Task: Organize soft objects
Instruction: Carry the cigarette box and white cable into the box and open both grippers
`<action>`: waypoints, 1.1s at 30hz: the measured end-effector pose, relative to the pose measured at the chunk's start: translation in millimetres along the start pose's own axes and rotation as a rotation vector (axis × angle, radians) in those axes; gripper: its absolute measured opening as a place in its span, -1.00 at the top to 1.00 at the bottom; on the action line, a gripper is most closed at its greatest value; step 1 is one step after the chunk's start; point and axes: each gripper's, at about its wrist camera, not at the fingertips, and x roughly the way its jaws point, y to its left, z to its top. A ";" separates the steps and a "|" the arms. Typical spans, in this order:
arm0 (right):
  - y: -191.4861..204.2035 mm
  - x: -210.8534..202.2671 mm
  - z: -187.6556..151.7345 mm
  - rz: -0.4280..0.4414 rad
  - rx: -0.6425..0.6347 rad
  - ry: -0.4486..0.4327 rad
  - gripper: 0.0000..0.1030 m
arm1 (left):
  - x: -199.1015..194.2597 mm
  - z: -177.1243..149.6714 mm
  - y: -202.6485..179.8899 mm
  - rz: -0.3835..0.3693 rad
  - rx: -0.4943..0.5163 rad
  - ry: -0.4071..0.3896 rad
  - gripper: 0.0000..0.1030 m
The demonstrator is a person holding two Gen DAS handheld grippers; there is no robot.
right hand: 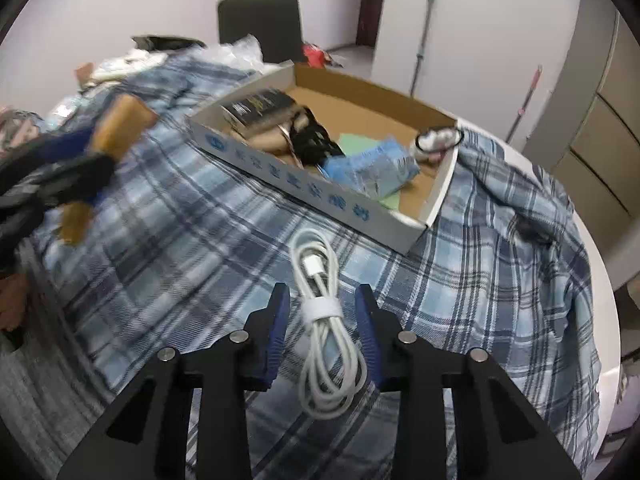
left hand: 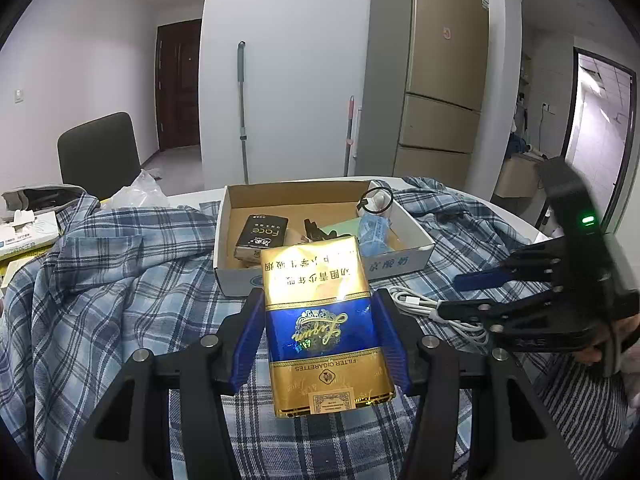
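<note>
Cigarette pack (left hand: 320,320) pinched between left gripper (left hand: 320,312) jaws at frame center; right gripper (right hand: 323,320) jaws spread around white cable (right hand: 326,320), lower middle.

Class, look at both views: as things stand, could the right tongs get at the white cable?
Probably yes. The right tongs stand open with the white cable lying between them on the shirt, nothing covering it.
</note>
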 end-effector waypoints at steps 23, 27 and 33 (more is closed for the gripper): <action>-8.7 -35.7 -14.9 -0.005 0.076 -0.247 0.61 | -7.5 0.5 -0.7 0.005 0.016 -0.028 -0.09; -7.5 -56.8 -16.1 -0.055 0.078 -0.340 0.61 | -15.3 4.2 -4.1 0.018 0.031 -0.048 -0.09; -7.5 -98.1 2.2 -0.076 0.137 -0.473 0.60 | -31.7 31.6 -1.0 0.049 0.025 -0.105 -0.09</action>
